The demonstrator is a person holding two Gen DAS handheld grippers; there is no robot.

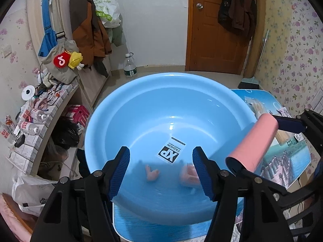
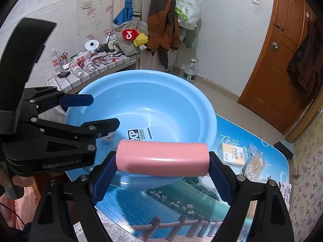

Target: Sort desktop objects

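Right tongs (image 2: 161,167) are clamped on the pink cylinder (image 2: 162,159) held sideways, just above the blue basin's (image 2: 181,104) near rim. Left tongs (image 1: 161,169) hang wide open over that basin, small pinkish bits (image 1: 152,174) blurry below, table (image 2: 181,207) underneath.

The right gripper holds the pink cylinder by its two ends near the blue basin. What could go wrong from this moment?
1. The right gripper clamps the smooth pink cylinder only at its ends, so it might slip out or swivel.
2. The cylinder hangs over the near rim of the blue basin; released here, it could hit the rim and roll onto the table.
3. The open left gripper hovers inside the basin, close by; the two could collide.
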